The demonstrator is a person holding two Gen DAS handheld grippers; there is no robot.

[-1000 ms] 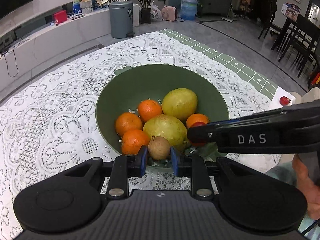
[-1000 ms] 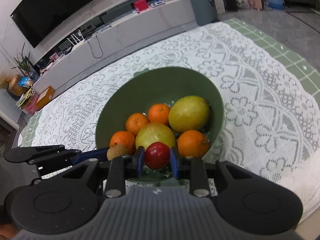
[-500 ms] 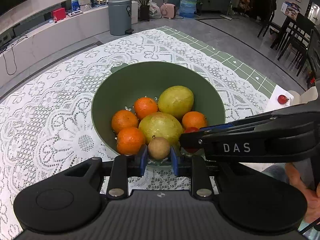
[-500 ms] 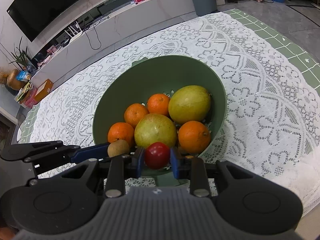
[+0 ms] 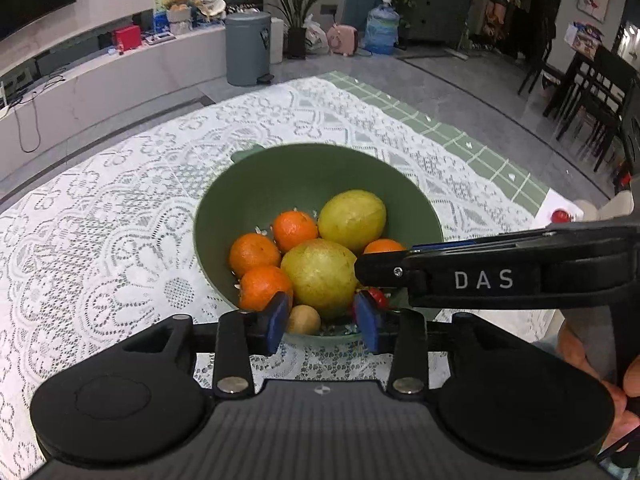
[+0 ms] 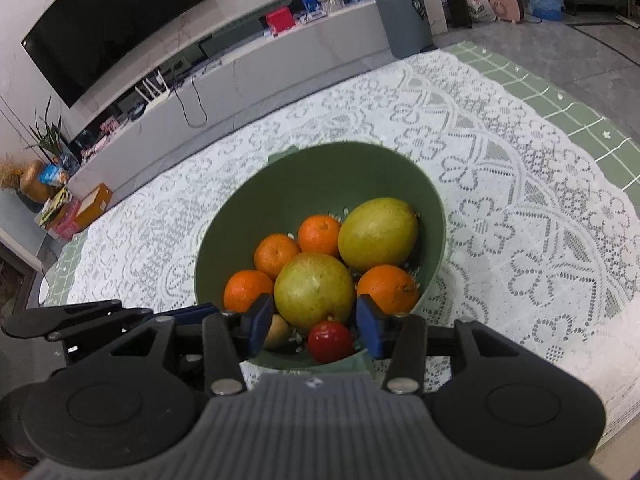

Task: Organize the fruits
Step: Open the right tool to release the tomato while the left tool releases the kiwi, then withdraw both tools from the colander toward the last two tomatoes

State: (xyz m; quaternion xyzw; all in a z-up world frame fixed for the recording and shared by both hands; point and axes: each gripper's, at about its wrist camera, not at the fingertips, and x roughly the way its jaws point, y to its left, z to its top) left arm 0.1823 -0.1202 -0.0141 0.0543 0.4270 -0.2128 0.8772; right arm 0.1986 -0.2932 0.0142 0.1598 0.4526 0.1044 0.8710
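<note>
A green bowl (image 5: pixel 280 184) (image 6: pixel 328 176) on the lace tablecloth holds several oranges (image 5: pixel 255 254) (image 6: pixel 387 289) and two big yellow-green fruits (image 5: pixel 320 274) (image 6: pixel 315 290). A small brown fruit (image 5: pixel 304 320) (image 6: pixel 279 332) lies at the bowl's near rim between my left gripper's (image 5: pixel 323 316) open fingers, free of them. A small red fruit (image 6: pixel 330 341) (image 5: pixel 378 298) lies beside it between my right gripper's (image 6: pixel 314 326) open fingers. The right gripper crosses the left wrist view from the right, over the bowl's edge.
A white lace tablecloth (image 5: pixel 120 216) covers the round table over a green checked cloth (image 6: pixel 580 116). Another small red fruit (image 5: pixel 560 216) sits at the table's far right edge. A grey bin (image 5: pixel 248 48) and a TV bench stand beyond the table.
Both grippers have opened. The brown fruit and the red fruit have dropped out of the fingers and now rest in the bowl at its near rim.
</note>
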